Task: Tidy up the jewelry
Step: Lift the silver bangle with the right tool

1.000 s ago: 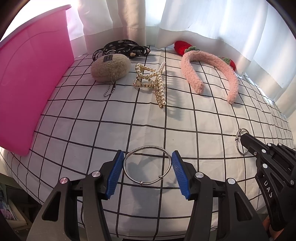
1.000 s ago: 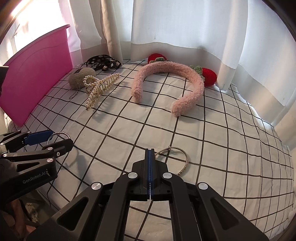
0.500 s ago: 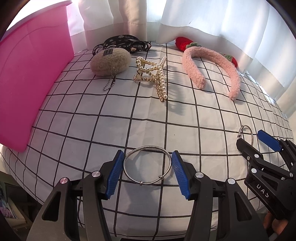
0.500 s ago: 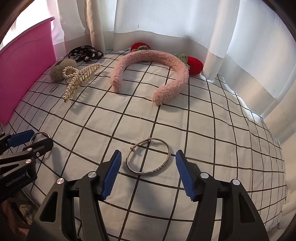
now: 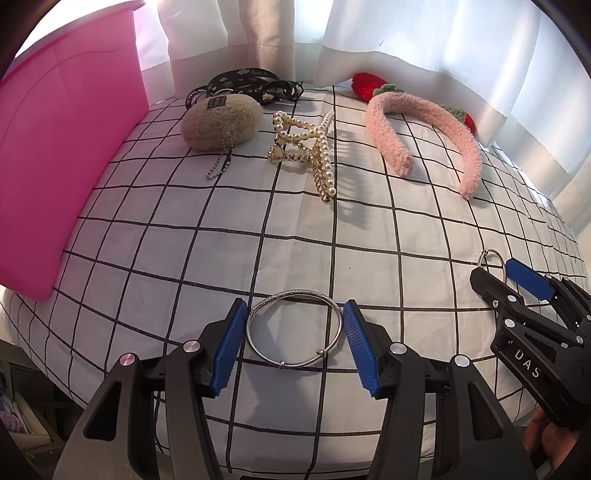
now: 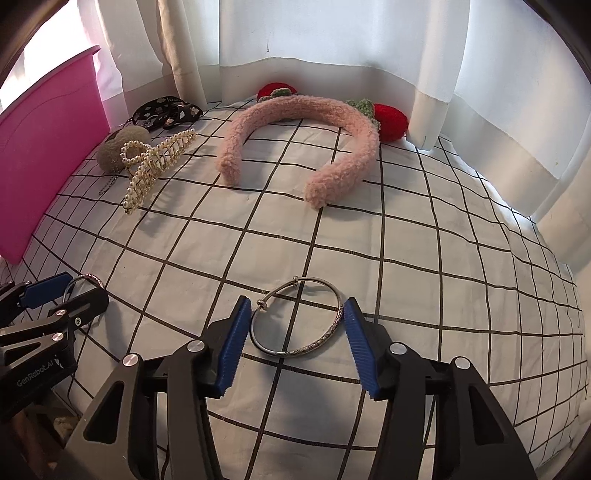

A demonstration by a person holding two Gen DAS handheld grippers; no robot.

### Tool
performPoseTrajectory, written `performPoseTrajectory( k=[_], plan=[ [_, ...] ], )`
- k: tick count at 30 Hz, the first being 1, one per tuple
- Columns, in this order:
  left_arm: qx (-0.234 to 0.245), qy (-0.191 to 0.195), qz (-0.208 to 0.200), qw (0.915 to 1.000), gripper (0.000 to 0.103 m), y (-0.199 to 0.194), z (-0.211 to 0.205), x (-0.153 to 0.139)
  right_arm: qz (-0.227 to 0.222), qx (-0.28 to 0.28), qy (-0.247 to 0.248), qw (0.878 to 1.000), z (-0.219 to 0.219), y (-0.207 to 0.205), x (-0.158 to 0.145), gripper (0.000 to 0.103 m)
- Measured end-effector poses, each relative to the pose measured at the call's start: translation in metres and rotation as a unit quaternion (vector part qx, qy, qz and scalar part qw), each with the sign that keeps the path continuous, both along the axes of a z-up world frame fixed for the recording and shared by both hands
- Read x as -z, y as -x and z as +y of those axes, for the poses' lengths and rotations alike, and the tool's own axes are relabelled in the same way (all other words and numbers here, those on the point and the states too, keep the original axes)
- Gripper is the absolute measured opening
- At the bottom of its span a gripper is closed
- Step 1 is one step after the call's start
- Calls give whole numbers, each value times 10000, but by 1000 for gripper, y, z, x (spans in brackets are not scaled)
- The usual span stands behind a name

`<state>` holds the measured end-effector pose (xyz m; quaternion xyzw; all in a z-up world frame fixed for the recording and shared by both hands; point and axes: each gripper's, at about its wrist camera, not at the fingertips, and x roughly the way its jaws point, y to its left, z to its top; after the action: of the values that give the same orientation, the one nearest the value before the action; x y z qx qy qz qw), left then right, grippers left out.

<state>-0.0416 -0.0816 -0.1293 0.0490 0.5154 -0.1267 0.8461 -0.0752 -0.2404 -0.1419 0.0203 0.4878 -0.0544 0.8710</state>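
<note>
Two silver bangles lie on the checked cloth. In the left wrist view my left gripper is open, its blue pads on either side of one bangle without clamping it. In the right wrist view my right gripper is open around the other bangle. Each gripper shows at the edge of the other's view: the right gripper and the left gripper. A pearl hair claw, a pink fluffy headband and a beige plush keychain lie farther back.
A pink bin stands along the left edge of the table. A black patterned ribbon and red strawberry pieces lie at the back by the white curtains. The table's front edge is just under the grippers.
My right gripper has opened from shut and now sits around its bangle. My left gripper has stayed open around its bangle. Both cameras have shifted slightly.
</note>
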Motion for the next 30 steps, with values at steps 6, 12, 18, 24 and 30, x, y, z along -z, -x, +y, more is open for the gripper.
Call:
performPoseTrajectory(
  k=[6, 12, 18, 24, 30],
  plan=[
    [0, 10, 8, 10000, 53, -1, 0, -1, -63, 31, -70, 10000, -3, 2, -1, 50],
    [-47, 43, -10, 10000, 53, -2, 4, -4, -156, -25, -111, 9998, -2, 6, -6, 50],
    [-70, 53, -38, 10000, 53, -3, 4, -8, -169, -61, -133, 9998, 0, 5, -9, 50],
    [-110, 87, -83, 9999, 53, -6, 4, -14, -210, -111, -125, 9996, 1, 1, -17, 50],
    [-164, 112, -159, 9997, 53, -11, 8, -22, -271, -156, -108, 9995, 4, -4, -26, 50]
  ],
)
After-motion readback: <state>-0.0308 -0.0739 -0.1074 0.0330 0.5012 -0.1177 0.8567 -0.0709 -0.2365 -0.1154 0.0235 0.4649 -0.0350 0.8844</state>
